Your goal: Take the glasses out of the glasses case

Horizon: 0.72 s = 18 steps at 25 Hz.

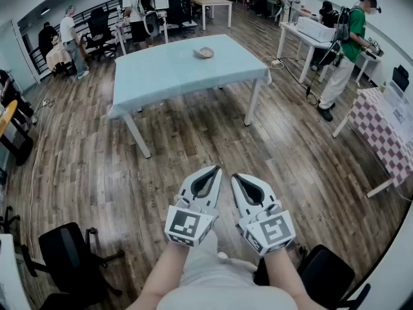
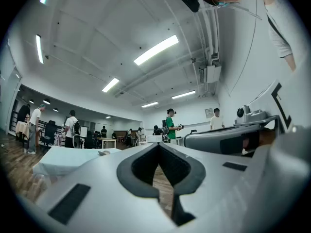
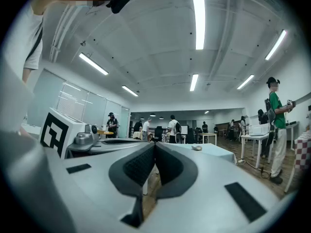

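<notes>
Left gripper (image 1: 213,172) and right gripper (image 1: 237,178) sit shut and empty, side by side. The case (image 1: 204,52) lies well off on the table (image 1: 168,70) — arriving with jaws shut, they'd likely shove it away

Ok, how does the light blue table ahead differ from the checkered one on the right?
The light blue table is plain; the checkered table wears a red-and-white check cloth. The blue one shows whole, straight ahead; the checkered one is cut off at the right edge. The blue one carries one small pale thing, likely the glasses case; what sits on the checkered one I cannot make out. Both have white legs.
</notes>
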Tool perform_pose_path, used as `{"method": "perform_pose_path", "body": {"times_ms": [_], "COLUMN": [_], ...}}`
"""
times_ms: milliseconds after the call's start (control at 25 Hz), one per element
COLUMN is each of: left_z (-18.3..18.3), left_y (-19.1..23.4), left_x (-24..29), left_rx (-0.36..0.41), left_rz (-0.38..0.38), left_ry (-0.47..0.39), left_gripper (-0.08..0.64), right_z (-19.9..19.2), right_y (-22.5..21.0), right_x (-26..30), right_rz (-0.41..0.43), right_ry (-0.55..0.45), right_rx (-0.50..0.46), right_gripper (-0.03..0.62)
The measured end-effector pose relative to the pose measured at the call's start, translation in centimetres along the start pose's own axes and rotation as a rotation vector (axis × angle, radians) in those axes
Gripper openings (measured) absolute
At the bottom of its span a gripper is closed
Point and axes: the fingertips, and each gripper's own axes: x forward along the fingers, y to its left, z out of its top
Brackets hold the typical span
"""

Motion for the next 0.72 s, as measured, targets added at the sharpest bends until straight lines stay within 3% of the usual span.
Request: {"method": "perform_pose_path", "body": {"times_ms": [320,720], "left_z": [-1.0,-0.9], "left_y": [0.5,3.6], "left_x": [0.8,4.1], "left_rx": [-0.001,0.021], "left_rz": [0.002,0.013], "left_ry": [0.005,0.008], "left_gripper": [0.006,0.006], "right_z": [0.0,0.0], "right_y": [-1.9,-3.4], "right_x": [-0.2,4.6], "right_rz": [-0.019,0.024], "right_ry": [0.003,-0.008], "right_rx": [0.009,0.033], "right_gripper": [0.008,0.008]}}
